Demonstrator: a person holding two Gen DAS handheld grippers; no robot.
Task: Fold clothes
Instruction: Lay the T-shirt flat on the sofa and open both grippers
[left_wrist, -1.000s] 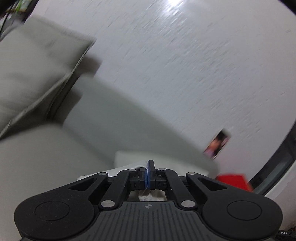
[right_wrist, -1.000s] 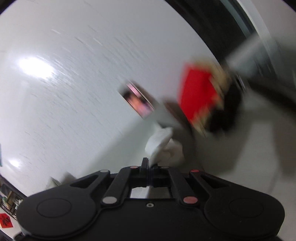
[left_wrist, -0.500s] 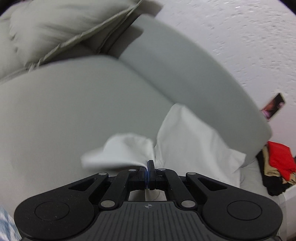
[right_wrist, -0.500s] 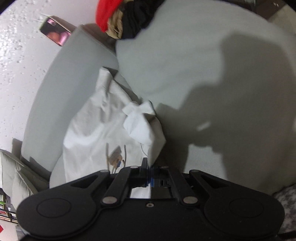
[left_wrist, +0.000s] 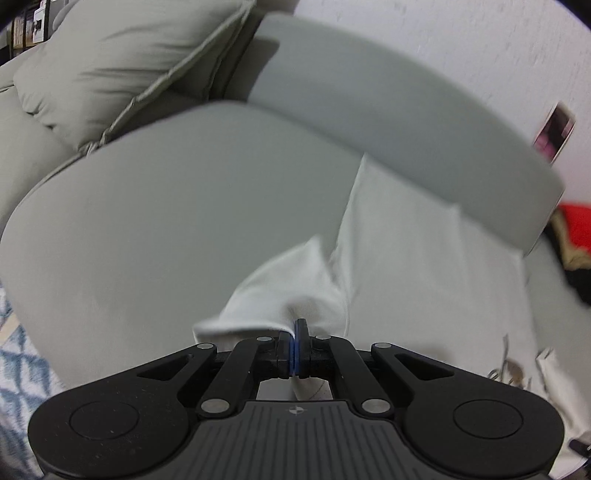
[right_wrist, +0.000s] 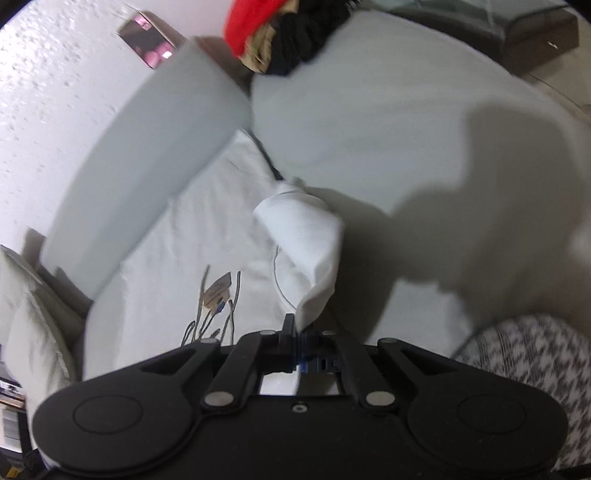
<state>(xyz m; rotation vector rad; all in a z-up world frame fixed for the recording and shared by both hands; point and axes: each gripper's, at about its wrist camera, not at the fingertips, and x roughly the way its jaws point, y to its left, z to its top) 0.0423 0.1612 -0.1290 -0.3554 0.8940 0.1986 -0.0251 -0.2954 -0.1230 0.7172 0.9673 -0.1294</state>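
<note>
Both claws, left gripper (left_wrist: 295, 328) and right gripper (right_wrist: 293, 325), pinched tight on white shirt (right_wrist: 192, 240), probably laying it flat ahead on sofa (left_wrist: 147, 221); next: release, smooth.

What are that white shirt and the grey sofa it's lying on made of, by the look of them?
White shirt: thin, matte woven or knit cloth, probably cotton; it creases finely and droops limp from the pinch. Grey sofa: smooth, matte upholstery, fabric or faux leather; blur leaves it open.

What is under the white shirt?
The white shirt lies on the grey sofa seat, its far edge against the backrest. Whatever the cloth covers is hidden.
</note>
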